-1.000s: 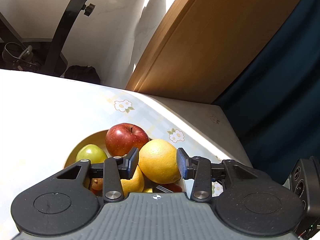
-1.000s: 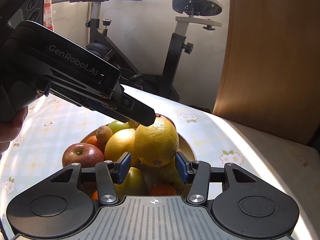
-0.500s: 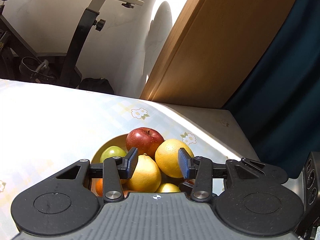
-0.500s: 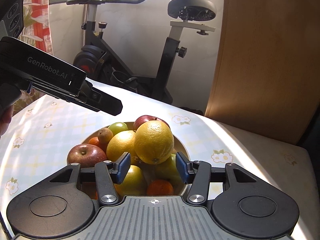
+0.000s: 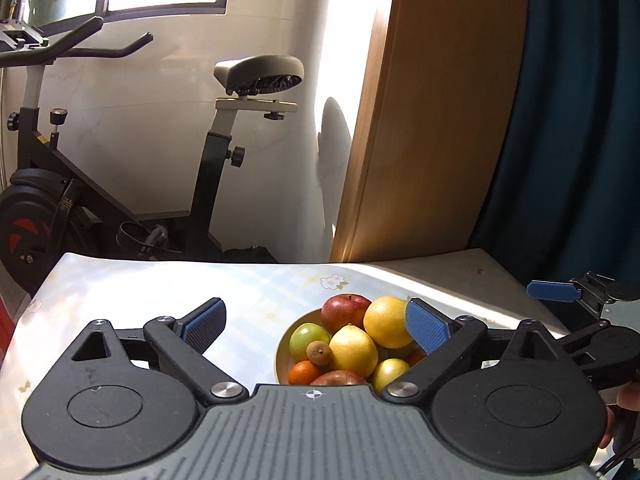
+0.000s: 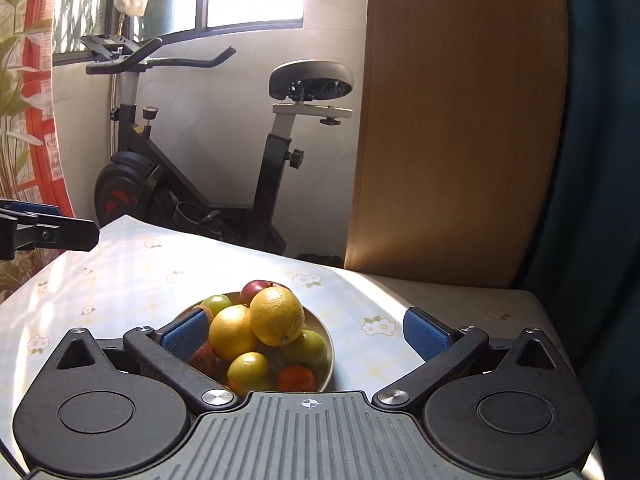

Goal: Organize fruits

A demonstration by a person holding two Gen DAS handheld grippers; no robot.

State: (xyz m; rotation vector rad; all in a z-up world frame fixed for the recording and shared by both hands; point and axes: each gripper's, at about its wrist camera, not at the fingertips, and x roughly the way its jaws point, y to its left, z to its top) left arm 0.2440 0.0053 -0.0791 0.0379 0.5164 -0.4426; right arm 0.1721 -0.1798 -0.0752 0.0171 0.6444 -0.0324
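On near table [image 6: 120,280]: all visible fruit heaped in bowl [image 6: 326,344], orange [image 6: 276,316] topmost. Left gripper [image 5: 316,326] and right gripper [image 6: 306,334] opening, nothing between jaws. Sorting apparently finished.

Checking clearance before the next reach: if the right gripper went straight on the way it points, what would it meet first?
Most likely the large orange topping the fruit bowl, left of centre between the opening, empty jaws of the right gripper. Depth is unclear.
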